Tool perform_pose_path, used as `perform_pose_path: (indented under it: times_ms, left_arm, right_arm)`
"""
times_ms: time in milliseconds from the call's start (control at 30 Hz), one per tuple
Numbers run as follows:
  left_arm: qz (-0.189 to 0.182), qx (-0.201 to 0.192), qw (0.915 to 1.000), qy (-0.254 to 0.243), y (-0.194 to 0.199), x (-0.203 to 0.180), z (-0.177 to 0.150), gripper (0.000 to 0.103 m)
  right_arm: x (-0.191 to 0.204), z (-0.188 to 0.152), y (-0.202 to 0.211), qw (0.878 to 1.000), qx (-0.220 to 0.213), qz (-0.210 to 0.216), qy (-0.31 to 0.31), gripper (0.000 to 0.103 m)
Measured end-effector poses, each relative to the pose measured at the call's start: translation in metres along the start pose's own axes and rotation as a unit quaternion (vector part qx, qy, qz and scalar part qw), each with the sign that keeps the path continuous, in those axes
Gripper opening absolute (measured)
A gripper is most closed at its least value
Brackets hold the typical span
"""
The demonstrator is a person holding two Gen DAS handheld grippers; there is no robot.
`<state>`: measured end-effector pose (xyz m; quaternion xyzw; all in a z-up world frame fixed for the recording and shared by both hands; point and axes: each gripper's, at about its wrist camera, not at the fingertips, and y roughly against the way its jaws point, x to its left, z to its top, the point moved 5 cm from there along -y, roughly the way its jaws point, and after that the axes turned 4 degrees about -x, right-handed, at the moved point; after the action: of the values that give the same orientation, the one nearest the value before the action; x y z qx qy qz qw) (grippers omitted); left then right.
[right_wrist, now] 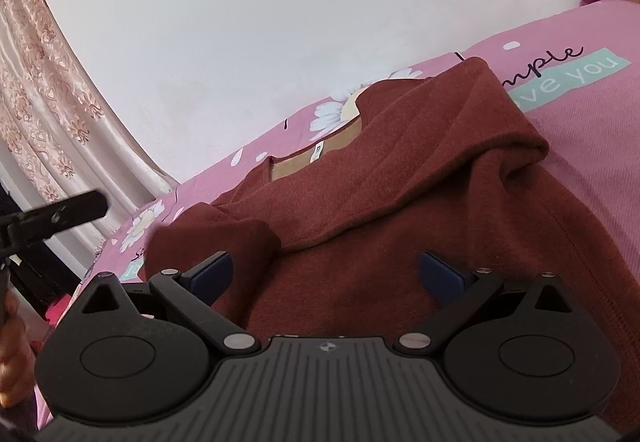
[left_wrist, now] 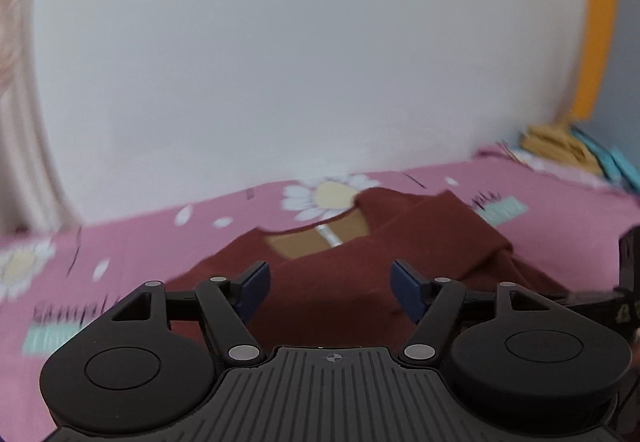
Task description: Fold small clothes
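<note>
- I see a plain white wall (left_wrist: 280, 62) filling the upper part of both views, with a patterned lace curtain (right_wrist: 44, 82) hanging at its left end.
- Below it lies the bed, covered in a pink sheet (right_wrist: 592, 146) printed with white daisies and a teal word panel.
- The maroon sweater (right_wrist: 380, 202) lies on that sheet, neck opening towards the wall; its tan lining and a small white label show inside the collar. One sleeve is folded across the chest and another bunched fold sits near its left side.
- My right tool (right_wrist: 326, 274) hovers over the sweater's lower part, its blue pads spread wide with nothing between them.
- My left tool (left_wrist: 332, 288) likewise stands wide apart above the sweater's near edge, gripping nothing; this view is motion-blurred.
- A stack of folded clothes (left_wrist: 560, 146), tan and light blue, sits at the far right of the bed by the wall.
- An orange strip (left_wrist: 594, 54) stands upright against the wall behind that stack.
</note>
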<state>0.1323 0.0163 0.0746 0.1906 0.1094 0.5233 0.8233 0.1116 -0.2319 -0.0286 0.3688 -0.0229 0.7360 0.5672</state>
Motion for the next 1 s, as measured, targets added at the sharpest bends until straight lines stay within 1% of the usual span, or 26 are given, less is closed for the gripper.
perform_pose_path:
  times_ms: [67, 133, 200, 267, 333, 400, 433, 500, 533, 633, 700, 733, 767, 833, 867, 900, 967, 1000]
  left_arm:
    - [0.029, -0.011, 0.9990, 0.031, 0.009, 0.014, -0.009, 0.103]
    - [0.053, -0.015, 0.9970, 0.055, 0.017, 0.029, -0.018, 0.103]
    - [0.067, -0.009, 0.9945, 0.080, 0.017, 0.042, -0.030, 0.103]
    - [0.078, 0.006, 0.9911, 0.108, 0.013, 0.056, -0.044, 0.103]
    - [0.084, 0.023, 0.9876, 0.130, 0.009, 0.065, -0.058, 0.103]
    - [0.097, 0.033, 0.9842, 0.145, 0.007, 0.071, -0.071, 0.103]
    - [0.105, 0.038, 0.9826, 0.149, 0.006, 0.074, -0.076, 0.103]
    - [0.119, 0.050, 0.9794, 0.156, 0.003, 0.080, -0.084, 0.103]
    - [0.124, 0.055, 0.9774, 0.162, 0.001, 0.084, -0.086, 0.103]
    - [0.136, 0.057, 0.9736, 0.175, 0.003, 0.092, -0.091, 0.103]
    - [0.141, 0.063, 0.9720, 0.177, 0.003, 0.094, -0.094, 0.103]
    - [0.142, 0.067, 0.9711, 0.180, 0.003, 0.094, -0.097, 0.103]
    - [0.142, 0.070, 0.9706, 0.181, 0.002, 0.093, -0.099, 0.103]
    - [0.141, 0.079, 0.9692, 0.185, 0.000, 0.092, -0.105, 0.103]
    - [0.140, 0.083, 0.9687, 0.187, -0.002, 0.092, -0.108, 0.103]
    - [0.141, 0.089, 0.9678, 0.189, -0.003, 0.091, -0.112, 0.103]
    - [0.141, 0.099, 0.9665, 0.190, -0.007, 0.092, -0.119, 0.103]
    - [0.141, 0.099, 0.9667, 0.189, -0.007, 0.091, -0.120, 0.103]
  right_arm:
    - [0.000, 0.000, -0.001, 1.000, 0.000, 0.000, 0.000, 0.101]
    - [0.000, 0.000, 0.000, 1.000, -0.004, 0.002, 0.005, 0.101]
    - [0.001, 0.000, 0.000, 1.000, -0.005, -0.001, 0.007, 0.101]
    - [0.003, 0.000, 0.000, 1.000, 0.000, -0.009, 0.010, 0.101]
    - [0.014, 0.000, 0.003, 0.999, 0.005, -0.026, 0.038, 0.100]
    - [0.036, -0.003, 0.010, 0.995, -0.010, -0.021, 0.098, 0.100]
    - [0.049, -0.006, 0.011, 0.992, -0.011, -0.019, 0.128, 0.100]
    - [0.078, -0.013, 0.010, 0.983, -0.006, -0.005, 0.185, 0.100]
    - [0.093, -0.019, 0.008, 0.976, -0.004, -0.002, 0.220, 0.100]
    - [0.124, -0.035, -0.009, 0.951, 0.002, -0.018, 0.310, 0.100]
    - [0.137, -0.048, -0.029, 0.935, 0.028, -0.026, 0.353, 0.100]
    - [0.139, -0.053, -0.038, 0.930, 0.039, -0.030, 0.365, 0.099]
    - [0.141, -0.058, -0.050, 0.923, 0.049, -0.038, 0.381, 0.097]
    - [0.138, -0.061, -0.065, 0.912, 0.056, -0.068, 0.400, 0.082]
    - [0.134, -0.057, -0.068, 0.916, 0.048, -0.077, 0.391, 0.075]
    - [0.128, -0.048, -0.065, 0.929, 0.036, -0.078, 0.360, 0.075]
    - [0.104, -0.024, -0.046, 0.962, 0.007, -0.079, 0.260, 0.077]
    - [0.087, -0.015, -0.037, 0.975, -0.005, -0.078, 0.209, 0.083]
